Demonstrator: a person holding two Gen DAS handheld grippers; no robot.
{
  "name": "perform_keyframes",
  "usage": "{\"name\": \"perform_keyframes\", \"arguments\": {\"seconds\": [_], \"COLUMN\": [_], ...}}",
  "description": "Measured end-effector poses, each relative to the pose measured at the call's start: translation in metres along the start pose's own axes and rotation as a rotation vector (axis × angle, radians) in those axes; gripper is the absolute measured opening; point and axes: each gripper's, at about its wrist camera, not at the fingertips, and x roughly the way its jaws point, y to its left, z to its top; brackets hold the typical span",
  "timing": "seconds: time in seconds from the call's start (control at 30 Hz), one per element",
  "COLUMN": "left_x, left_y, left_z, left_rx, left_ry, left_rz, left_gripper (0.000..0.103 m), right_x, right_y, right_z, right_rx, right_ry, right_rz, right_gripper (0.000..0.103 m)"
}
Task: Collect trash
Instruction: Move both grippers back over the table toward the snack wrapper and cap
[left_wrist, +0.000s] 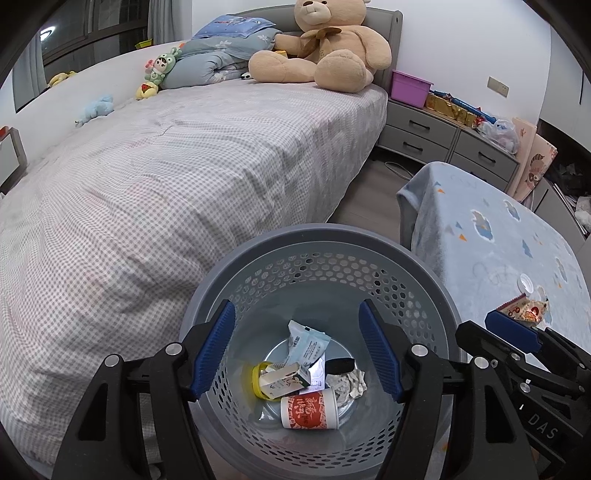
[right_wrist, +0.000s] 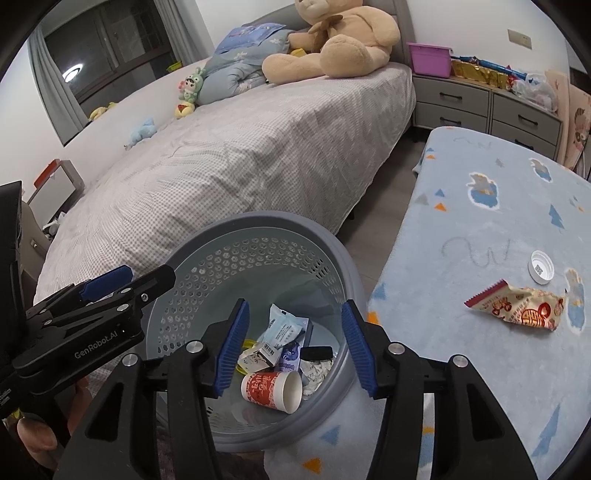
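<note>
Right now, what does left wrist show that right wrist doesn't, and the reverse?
Only left wrist: the left gripper open over the basket, and the teddy bear's face. Only right wrist: the right gripper open and empty, and the bottle cap's printed inside. Both: the paper cup in the basket and the snack wrapper on the blue blanket.

Left gripper (left_wrist: 297, 349): jaws apart, nothing between the pads, pointing steeply downward. In the right wrist view its body enters from 9 o'clock.

Right gripper (right_wrist: 293, 341): jaws apart, empty, also tilted downward. In the left wrist view it enters from 4 o'clock. The two grippers sit near each other, side by side.
</note>
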Motion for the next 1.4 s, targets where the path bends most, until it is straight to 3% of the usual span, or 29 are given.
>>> {"name": "perform_keyframes", "arguments": {"seconds": [0.4, 0.87, 1.0, 1.1, 1.4], "left_x": [-0.003, -0.012, -0.009, -0.009, 0.001], "left_y": [-0.024, -0.073, -0.085, -0.097, -0.107], "left_z": [-0.006, -0.012, -0.013, -0.014, -0.014], "left_rx": [0.041, 0.119, 0.122, 0.136, 0.14], "left_ry": [0.014, -0.014, -0.005, -0.008, 0.006], "left_rz": [-0.053, -0.066, -0.065, -0.068, -0.051], "left_gripper": [0.067, 0.067, 0.067, 0.067, 0.067], "right_x": [-0.027, -0.067, -0.067, -0.064, -0.042], "right_y": [-0.036, -0.144, -0.164, -0.178, -0.203], "right_z": [-0.01, -0.036, -0.032, -0.026, -0.009], "right_rx": [0.065, 0.206, 0.189, 0.157, 0.042], "right_ry": [-0.023, -0.043, -0.038, -0.038, -0.004], "right_rz": [-0.052, -0.205, -0.211, -0.201, -0.15], "right_gripper": [0.056, 0.058, 0.059, 0.067, 0.078]}}
